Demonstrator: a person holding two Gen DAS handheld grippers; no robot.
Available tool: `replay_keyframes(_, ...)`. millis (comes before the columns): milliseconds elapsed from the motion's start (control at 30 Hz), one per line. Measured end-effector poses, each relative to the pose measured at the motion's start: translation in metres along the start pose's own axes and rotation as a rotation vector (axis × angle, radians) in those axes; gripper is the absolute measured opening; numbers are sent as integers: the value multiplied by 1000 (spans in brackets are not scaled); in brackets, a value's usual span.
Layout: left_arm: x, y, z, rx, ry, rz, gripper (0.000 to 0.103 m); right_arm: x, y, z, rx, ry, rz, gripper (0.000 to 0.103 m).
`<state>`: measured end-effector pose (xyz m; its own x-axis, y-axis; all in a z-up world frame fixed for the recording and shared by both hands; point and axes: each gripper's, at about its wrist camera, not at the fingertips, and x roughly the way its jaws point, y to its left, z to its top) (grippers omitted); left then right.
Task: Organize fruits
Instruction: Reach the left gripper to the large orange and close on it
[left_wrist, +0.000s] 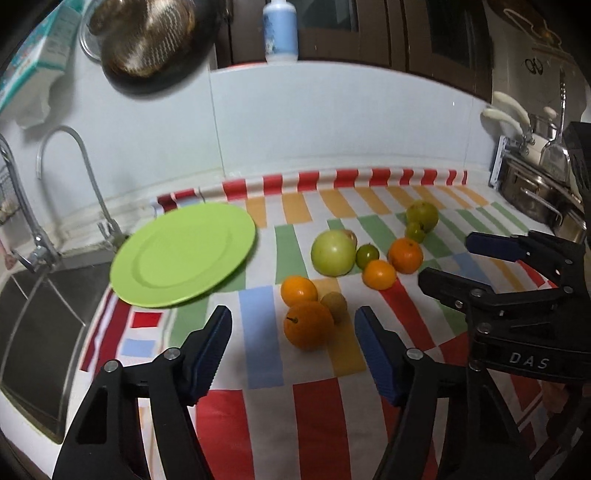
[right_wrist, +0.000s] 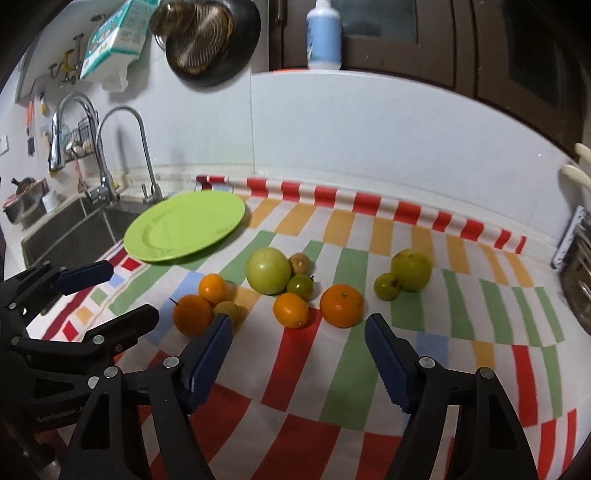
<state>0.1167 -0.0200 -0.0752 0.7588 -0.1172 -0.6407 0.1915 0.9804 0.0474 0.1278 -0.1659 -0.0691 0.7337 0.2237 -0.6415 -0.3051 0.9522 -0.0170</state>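
Observation:
Several fruits lie on a striped cloth (left_wrist: 317, 417): a large green apple (left_wrist: 332, 253), a second green apple (left_wrist: 422, 214) farther right, small green fruits, a brown kiwi (left_wrist: 334, 306) and oranges. An empty green plate (left_wrist: 183, 254) sits at the cloth's left end. My left gripper (left_wrist: 291, 315) is open above the cloth, with the nearest orange (left_wrist: 308, 325) just ahead of its fingers and untouched. My right gripper (right_wrist: 298, 321) is open too, short of two oranges (right_wrist: 341, 305) (right_wrist: 291, 310), holding nothing. Each gripper shows in the other's view: the right gripper (left_wrist: 447, 258), the left gripper (right_wrist: 129, 290).
A steel sink (left_wrist: 37, 321) with a faucet (left_wrist: 74, 166) borders the cloth on the left. A steel pot (left_wrist: 535, 192) and utensils stand at the right end. A white tiled wall (left_wrist: 332, 122) runs behind, with a dark pan (left_wrist: 155, 40) hung on it and a bottle (left_wrist: 280, 29) above.

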Motion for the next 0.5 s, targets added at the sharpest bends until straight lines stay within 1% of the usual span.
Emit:
replay_keyframes(200, 28, 1, -1, 3, 60, -35, 61, 33, 4, 0, -11, 71, 48, 66)
replay_keyframes(433, 49, 2, -2, -7, 117, -77, 54, 61, 1, 0, -8, 129, 72, 60)
replay_keyframes(500, 53, 2, -1, -15, 129, -90, 50, 66, 1, 0, -3, 143, 85, 56)
